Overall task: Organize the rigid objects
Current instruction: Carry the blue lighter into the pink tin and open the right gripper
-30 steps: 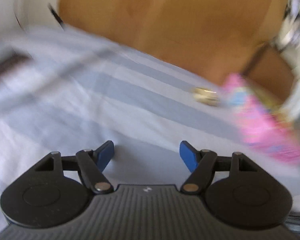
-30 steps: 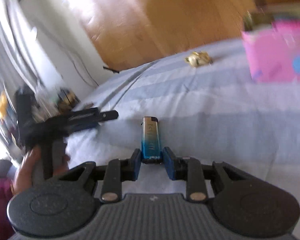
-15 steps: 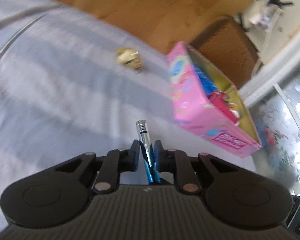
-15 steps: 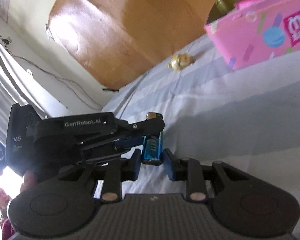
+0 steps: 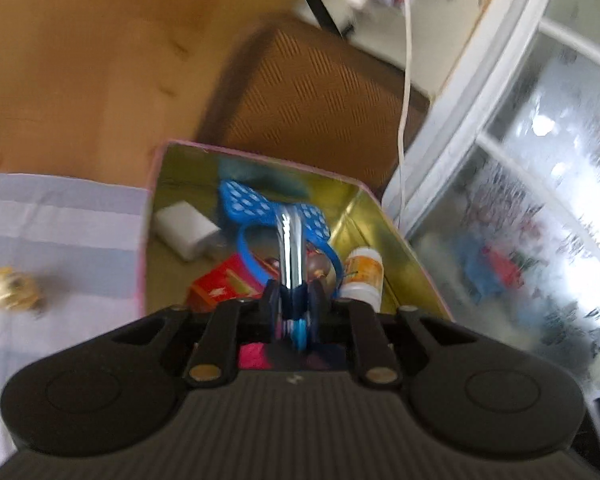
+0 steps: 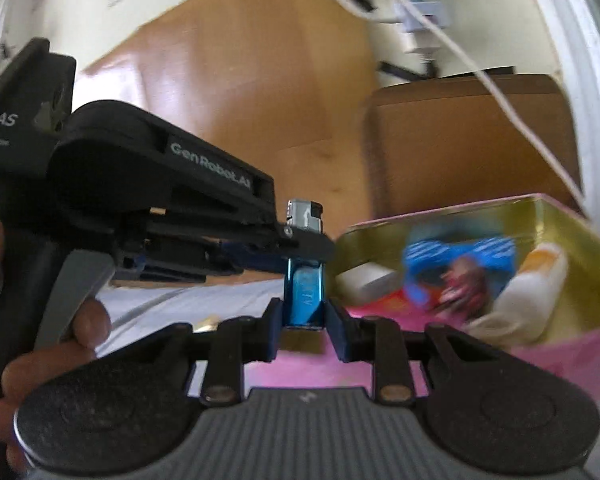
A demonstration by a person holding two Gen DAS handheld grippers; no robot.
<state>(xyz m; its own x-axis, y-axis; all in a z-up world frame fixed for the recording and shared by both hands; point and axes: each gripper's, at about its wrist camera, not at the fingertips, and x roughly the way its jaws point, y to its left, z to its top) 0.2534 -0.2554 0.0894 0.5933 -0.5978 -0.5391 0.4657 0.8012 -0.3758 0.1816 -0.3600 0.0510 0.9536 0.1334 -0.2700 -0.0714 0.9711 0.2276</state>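
Striped bedsheet (image 5: pixel 56 220), wooden floor (image 5: pixel 80 60); both grippers' fingers clamped on lighter (image 6: pixel 303 292).

Both wrist views close above tin (image 5: pixel 352 200)

We see a blue lighter (image 6: pixel 305 294) with a silver metal cap, standing upright above the near edge of the pink tin (image 5: pixel 150 216); in the left wrist view it shows edge-on as a bright chrome strip (image 5: pixel 289 252). The tin is open, gold inside, and rests on the striped bedsheet. In it lie a white charger block (image 5: pixel 186 230), a blue dotted bow on a blue band (image 5: pixel 268 210), a red packet (image 5: pixel 228 284) and a small white bottle with an orange label (image 5: pixel 362 274), all close together and blurred. A small gold trinket (image 5: pixel 10 290) lies on the sheet, apart from the tin's left wall.
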